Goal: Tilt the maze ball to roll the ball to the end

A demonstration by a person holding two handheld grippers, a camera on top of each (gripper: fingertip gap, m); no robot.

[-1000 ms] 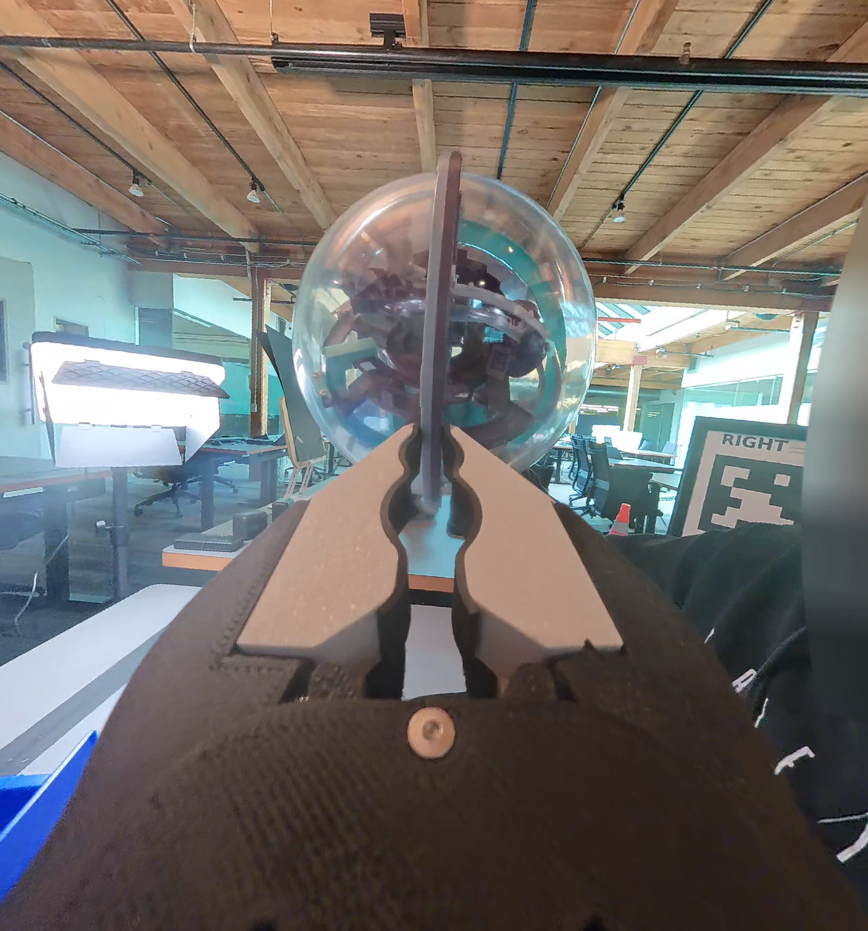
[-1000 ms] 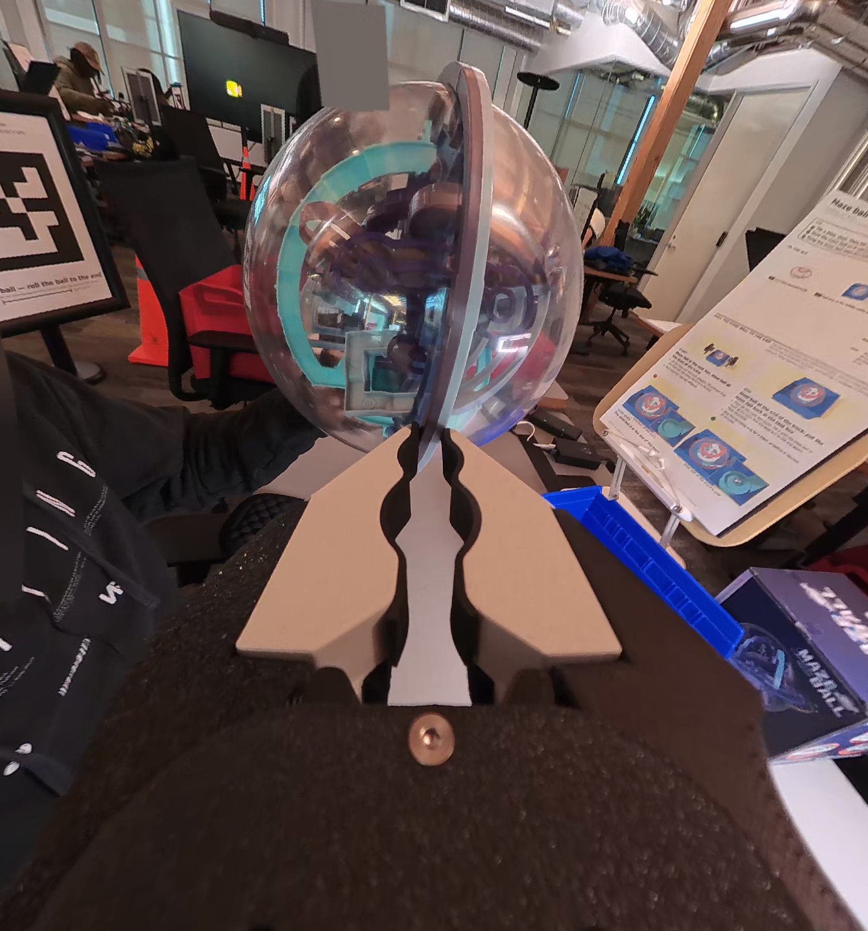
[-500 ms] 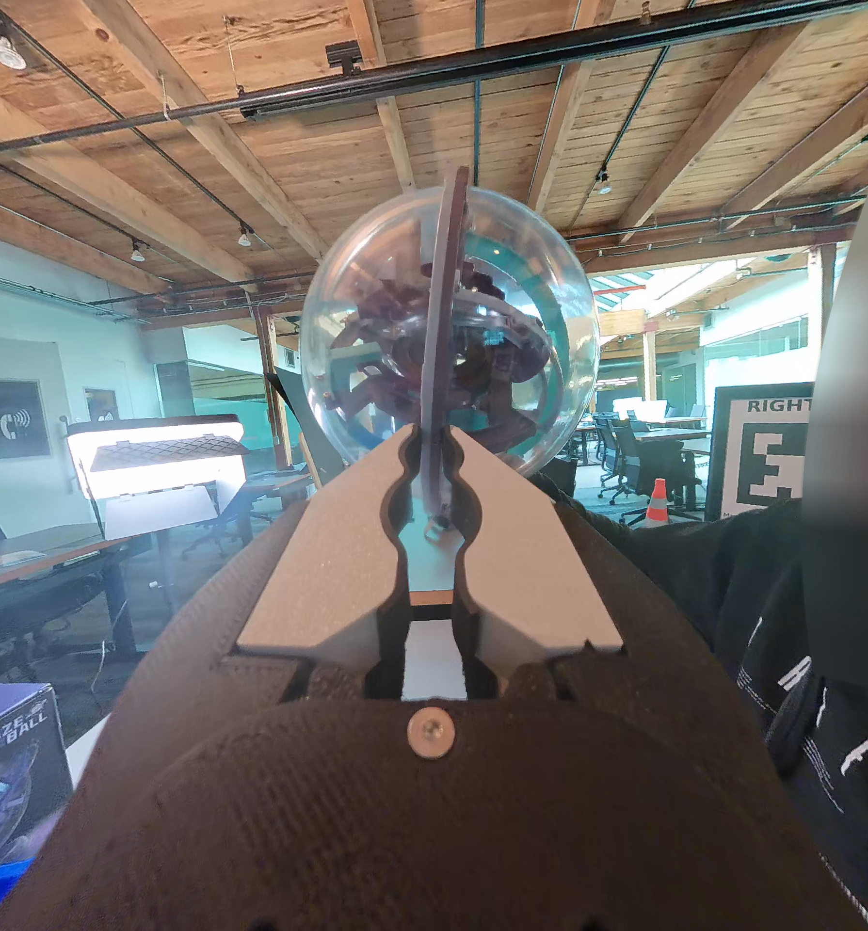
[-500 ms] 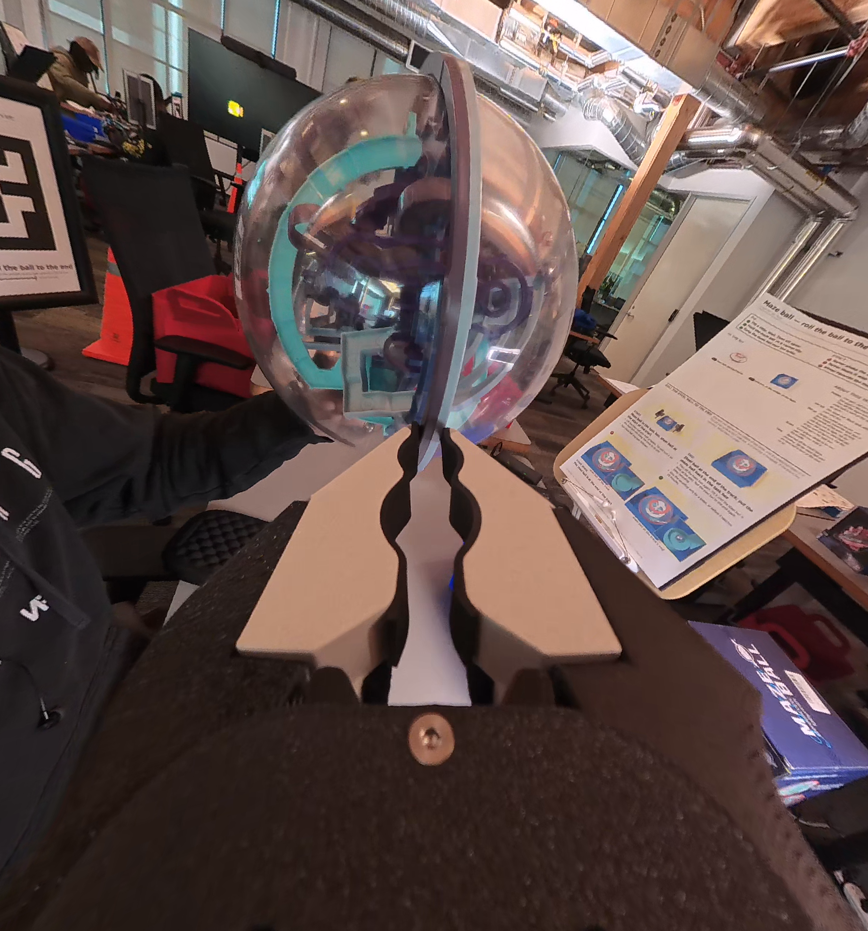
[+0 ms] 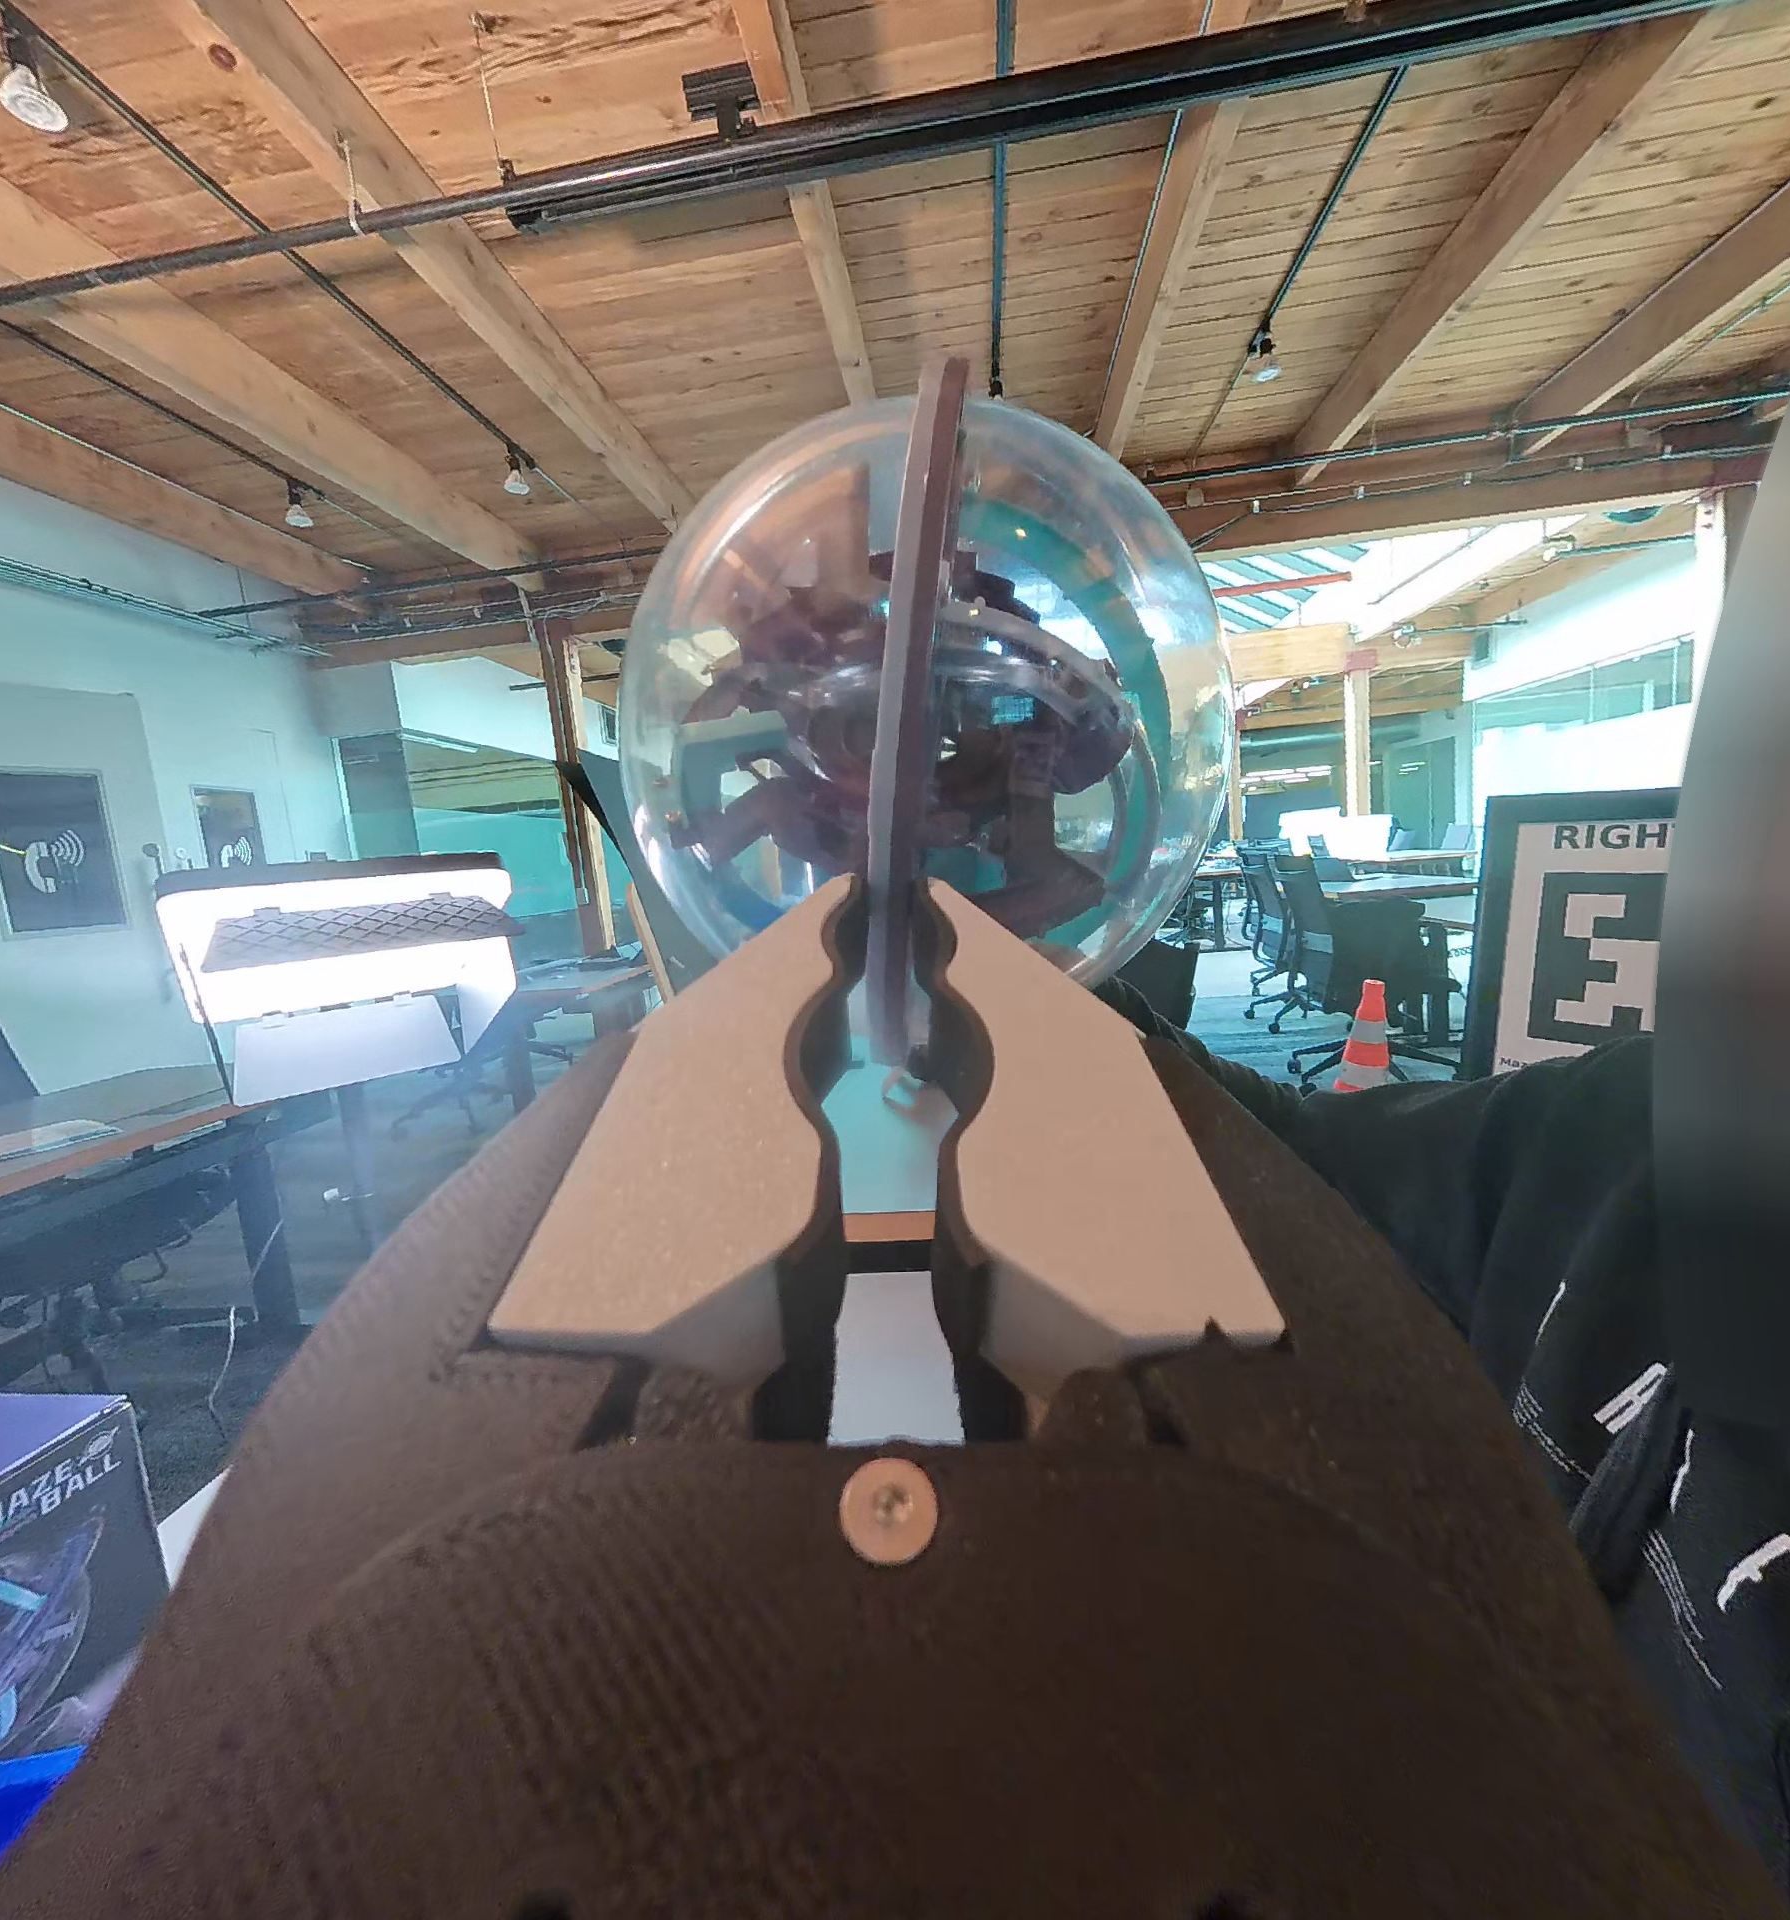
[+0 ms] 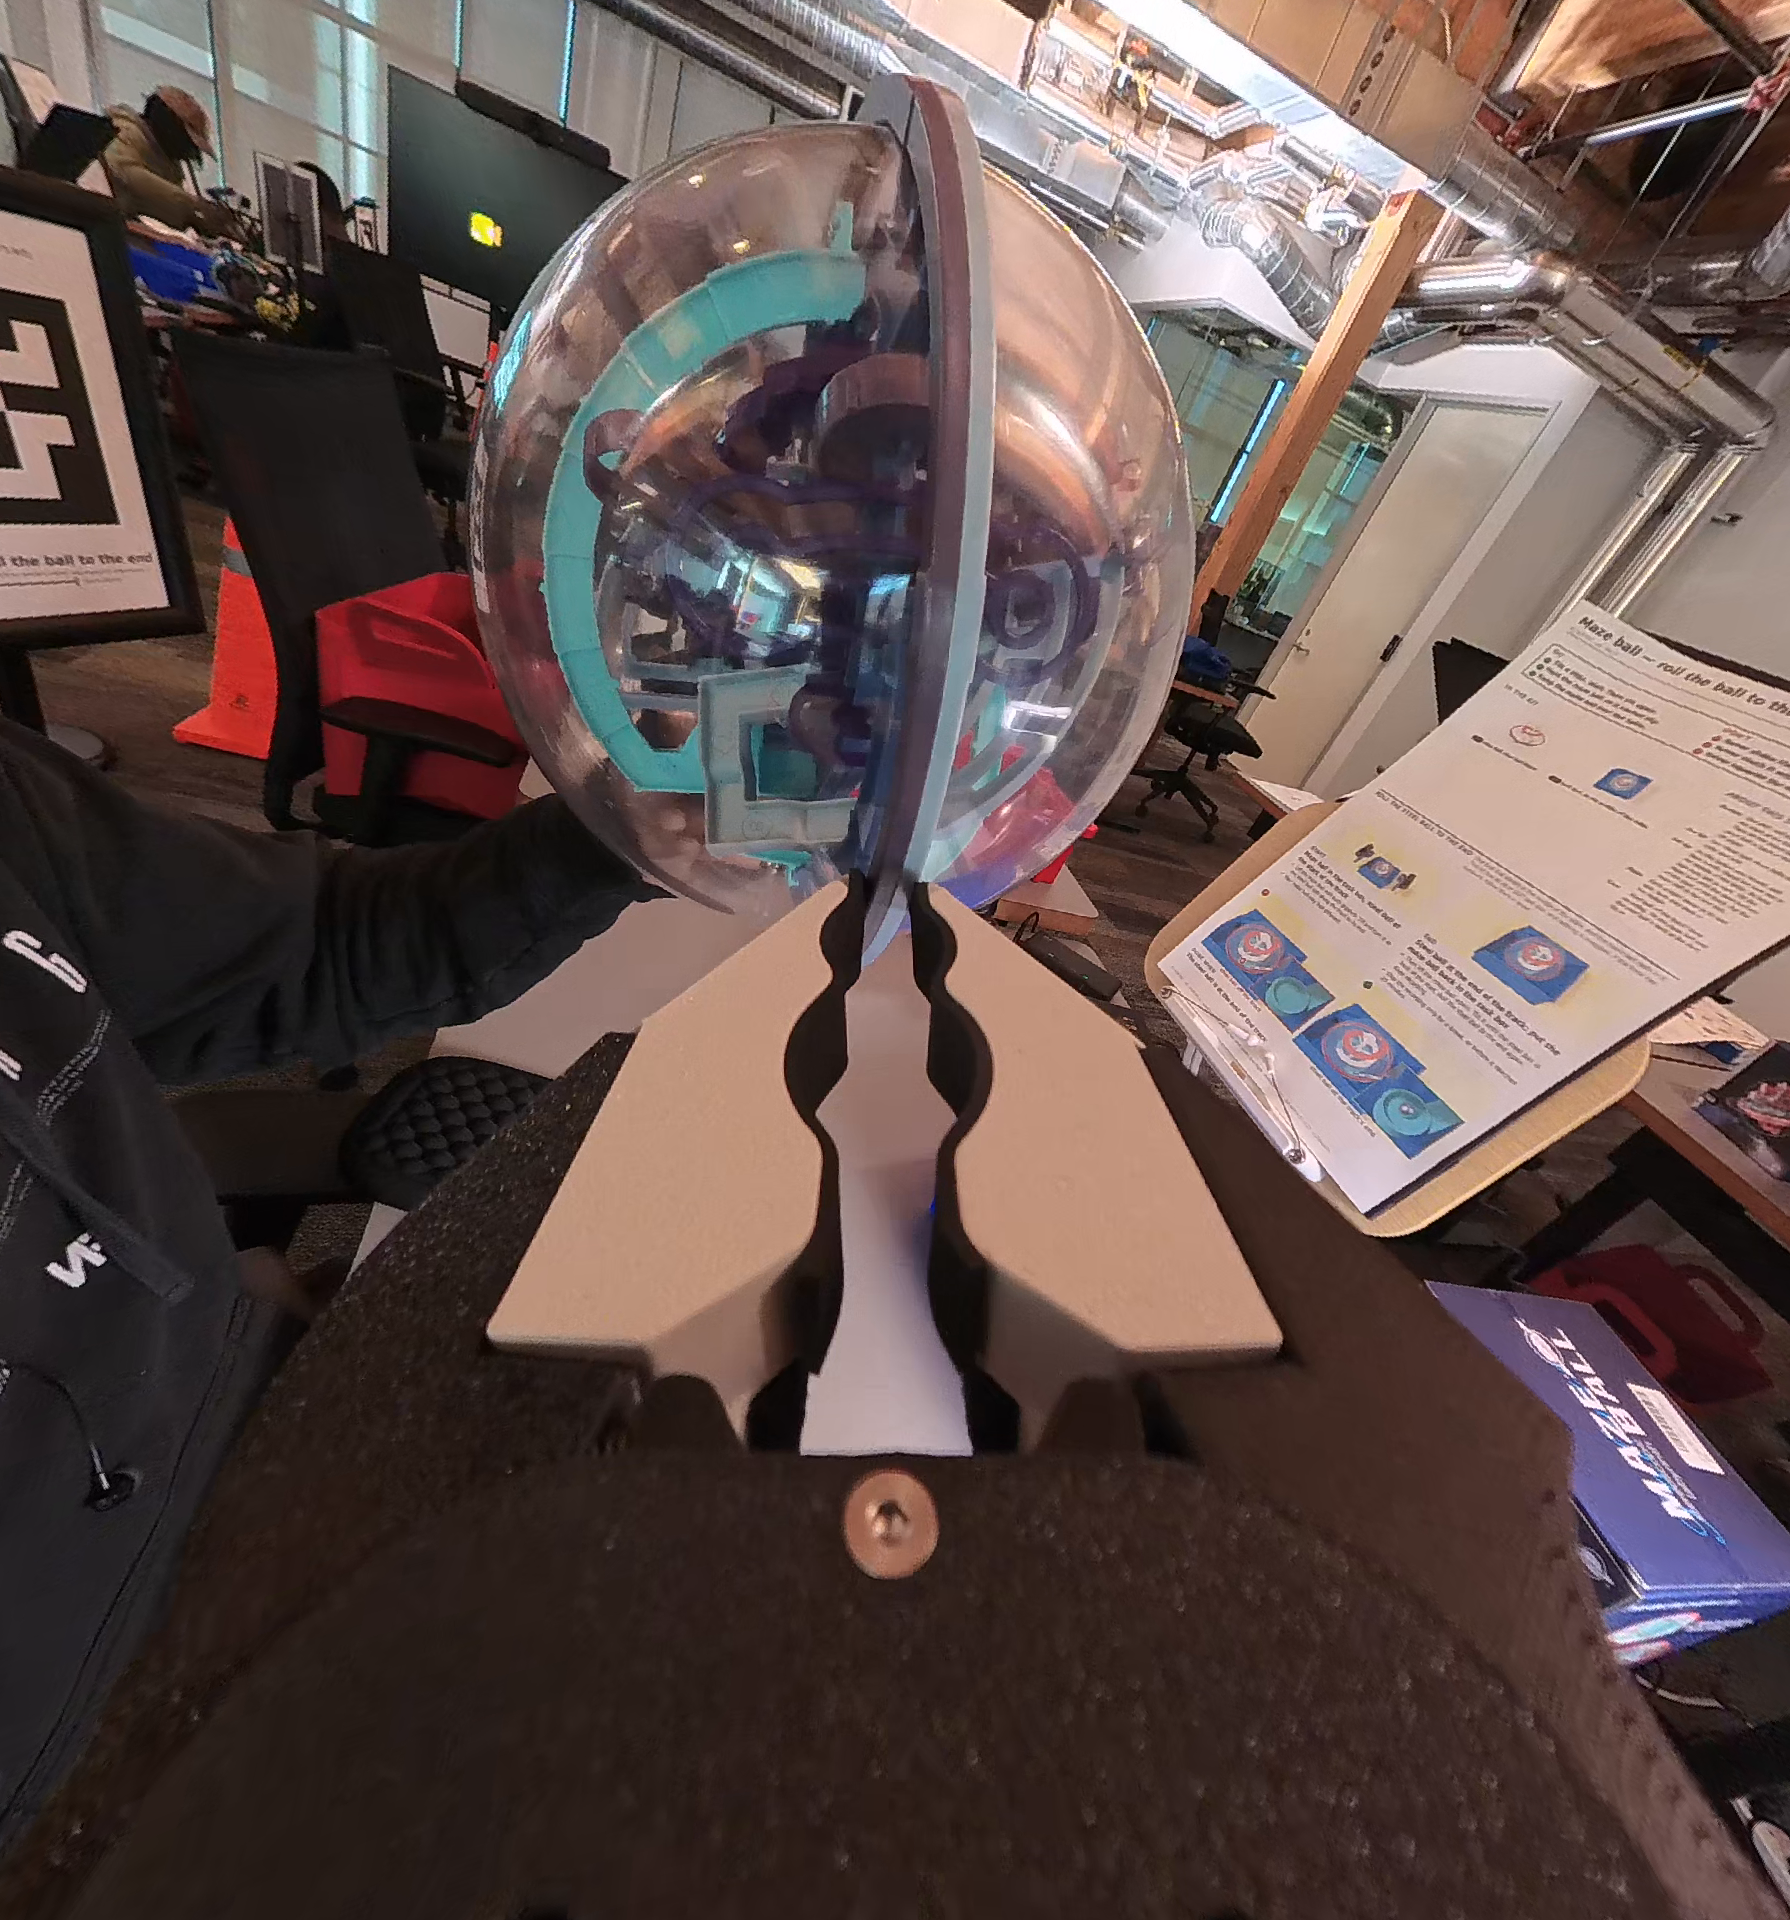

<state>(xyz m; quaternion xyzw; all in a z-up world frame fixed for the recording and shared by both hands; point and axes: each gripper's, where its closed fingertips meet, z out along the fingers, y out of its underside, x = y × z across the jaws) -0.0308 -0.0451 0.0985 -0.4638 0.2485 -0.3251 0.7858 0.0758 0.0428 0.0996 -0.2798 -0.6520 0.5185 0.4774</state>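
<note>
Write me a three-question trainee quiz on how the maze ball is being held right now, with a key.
1. True or false: the left gripper clamps the flat rim that rings the maze ball.
2. Which part of the ball does the right gripper hold? A. the clear shell B. the rim C. nothing
3. Fill in: in the right wrist view, a sheet of instructions stands to the ____ of the ball.

Key: 1 true; 2 B; 3 right.
</note>
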